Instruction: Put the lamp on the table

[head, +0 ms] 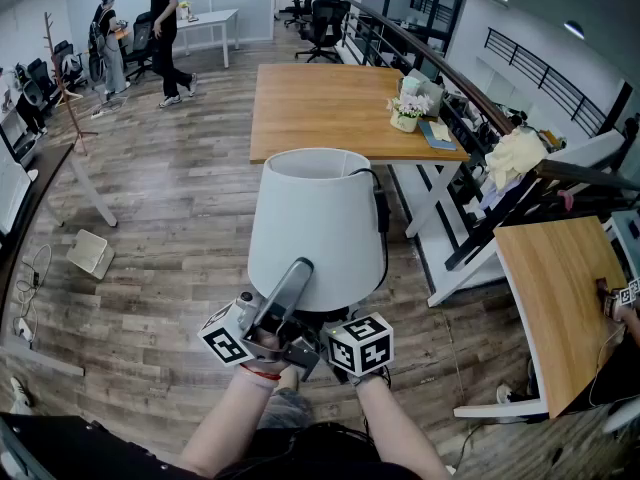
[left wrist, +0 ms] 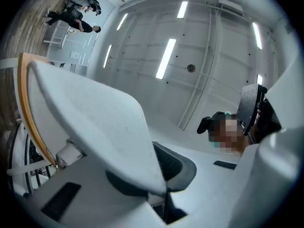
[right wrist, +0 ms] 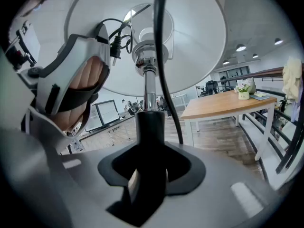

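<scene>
Black cylindrical lamp post (right wrist: 151, 137), conical white shade (head: 315, 228)

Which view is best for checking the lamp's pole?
Right gripper view: it looks up under the shade, so the pole shows all the way up to the bulb socket. Head view: the shade hides it from above. Left gripper view: no pole visible.

Wooden table (head: 330, 108) on a plank floor (head: 170, 218), potted flowers (head: 407, 108) and a book (head: 437, 135) near one edge, white box (head: 90, 253) lying on the floor
</scene>
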Motion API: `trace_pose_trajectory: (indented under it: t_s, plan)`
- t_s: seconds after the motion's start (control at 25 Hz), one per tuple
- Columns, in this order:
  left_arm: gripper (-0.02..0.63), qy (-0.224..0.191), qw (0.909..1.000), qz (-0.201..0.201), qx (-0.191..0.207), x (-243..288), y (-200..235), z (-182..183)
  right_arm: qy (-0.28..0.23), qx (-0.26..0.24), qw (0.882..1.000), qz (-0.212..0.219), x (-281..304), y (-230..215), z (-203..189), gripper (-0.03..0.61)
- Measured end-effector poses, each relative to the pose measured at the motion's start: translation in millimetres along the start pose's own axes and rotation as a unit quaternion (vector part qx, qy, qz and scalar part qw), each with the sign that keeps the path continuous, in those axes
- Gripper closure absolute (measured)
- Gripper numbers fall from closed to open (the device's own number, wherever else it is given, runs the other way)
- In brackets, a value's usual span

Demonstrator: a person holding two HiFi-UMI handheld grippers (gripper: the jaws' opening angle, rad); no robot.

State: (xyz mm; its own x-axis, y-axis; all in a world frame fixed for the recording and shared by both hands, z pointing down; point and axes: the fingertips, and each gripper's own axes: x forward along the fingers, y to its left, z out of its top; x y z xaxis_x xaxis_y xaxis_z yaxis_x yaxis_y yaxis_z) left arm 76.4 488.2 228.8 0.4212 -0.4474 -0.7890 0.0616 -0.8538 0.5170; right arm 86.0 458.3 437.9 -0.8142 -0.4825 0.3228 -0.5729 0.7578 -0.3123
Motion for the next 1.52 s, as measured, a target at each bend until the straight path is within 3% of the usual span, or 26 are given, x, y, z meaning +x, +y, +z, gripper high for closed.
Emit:
trace_pose_trajectory:
  t_s: [0.4,0.68,0.84,1.16,1.52]
  plan:
    - [0.592,0.003,0.9998,-0.001,-0.021,16,100,77,0.005,0.007,1.0,-0.017,100,-57,40,0.422]
    - [0.592,0.022,0.9993,-0.01,-0.03,28,140,113,-0.002,0.018,1.0,-0.023,145,-79,65,0.422]
    - [0.592,0.013,0.9992,-0.02,-0.031,40,156,135,0.004,0.007,1.0,-0.022,164,-92,83,0.422]
    - [0.592,-0.012,0.9999,-0.003,-0.008,46,208,179,0.027,0.006,1.0,0.007,221,-117,100,0.422]
    - [0.592,-0.016,0.9997,0.019,0.004,70,298,224,0.038,0.015,0.999,0.032,293,-174,133,0.422]
